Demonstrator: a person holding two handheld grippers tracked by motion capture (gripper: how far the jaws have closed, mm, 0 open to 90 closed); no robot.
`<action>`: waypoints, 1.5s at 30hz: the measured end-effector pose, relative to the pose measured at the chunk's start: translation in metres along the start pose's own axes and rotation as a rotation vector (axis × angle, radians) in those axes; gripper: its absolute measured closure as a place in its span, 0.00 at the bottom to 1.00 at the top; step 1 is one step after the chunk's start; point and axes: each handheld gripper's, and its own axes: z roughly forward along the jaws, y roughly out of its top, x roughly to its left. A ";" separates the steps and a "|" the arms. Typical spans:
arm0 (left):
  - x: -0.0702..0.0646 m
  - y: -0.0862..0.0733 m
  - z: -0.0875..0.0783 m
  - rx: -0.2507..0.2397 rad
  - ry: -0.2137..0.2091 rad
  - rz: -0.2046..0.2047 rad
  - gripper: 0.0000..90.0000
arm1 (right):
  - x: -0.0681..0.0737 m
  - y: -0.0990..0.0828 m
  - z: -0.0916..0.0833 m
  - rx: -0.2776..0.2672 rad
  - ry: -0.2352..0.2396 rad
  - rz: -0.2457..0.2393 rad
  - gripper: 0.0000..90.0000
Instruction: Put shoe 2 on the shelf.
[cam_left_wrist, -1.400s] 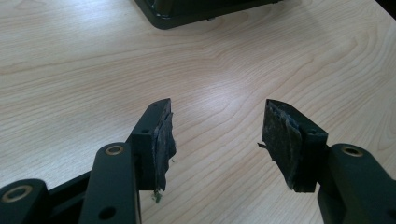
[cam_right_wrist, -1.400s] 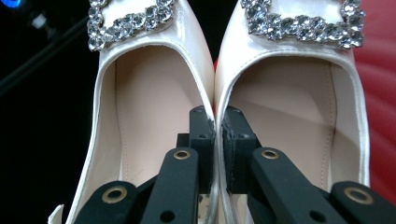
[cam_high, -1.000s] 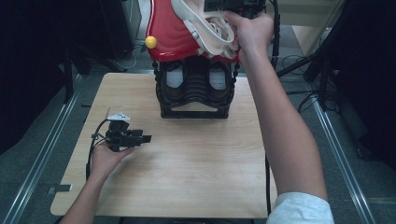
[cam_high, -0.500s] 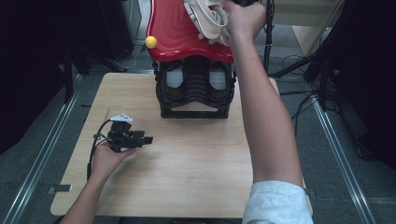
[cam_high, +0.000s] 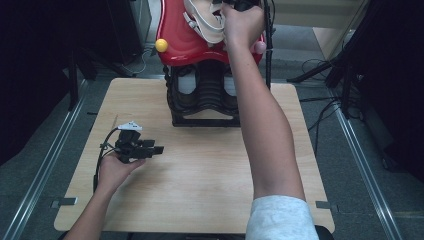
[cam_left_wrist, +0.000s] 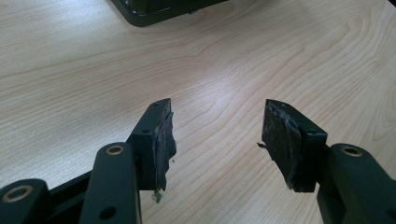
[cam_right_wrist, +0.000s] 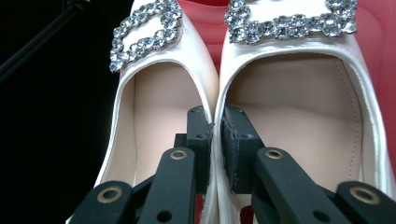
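Jaws of the left gripper (cam_high: 150, 149) are held apart over bare counter (cam_high: 200, 190) at near left. Jaws of the right gripper (cam_right_wrist: 215, 140), just eased slightly, are clamped on the touching inner walls of the white shoes (cam_right_wrist: 280, 107), above the red stand (cam_high: 185, 45) at far centre. Both walls should be kept pinched evenly while the pair is set down.

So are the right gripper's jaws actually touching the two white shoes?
Touching. In the right gripper view the right gripper has one jaw inside each of the white shoes, pinching their adjoining inner walls together.
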 end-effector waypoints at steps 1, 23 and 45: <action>0.000 0.000 0.000 0.001 -0.001 -0.004 0.48 | -0.001 0.000 0.000 -0.002 0.006 -0.002 0.89; 0.000 0.001 0.000 0.017 0.008 0.008 0.48 | -0.004 0.002 -0.022 -0.026 0.081 -0.107 0.68; -0.001 0.000 0.002 0.023 0.006 0.014 0.48 | -0.036 0.003 -0.058 -0.038 0.089 -0.162 0.60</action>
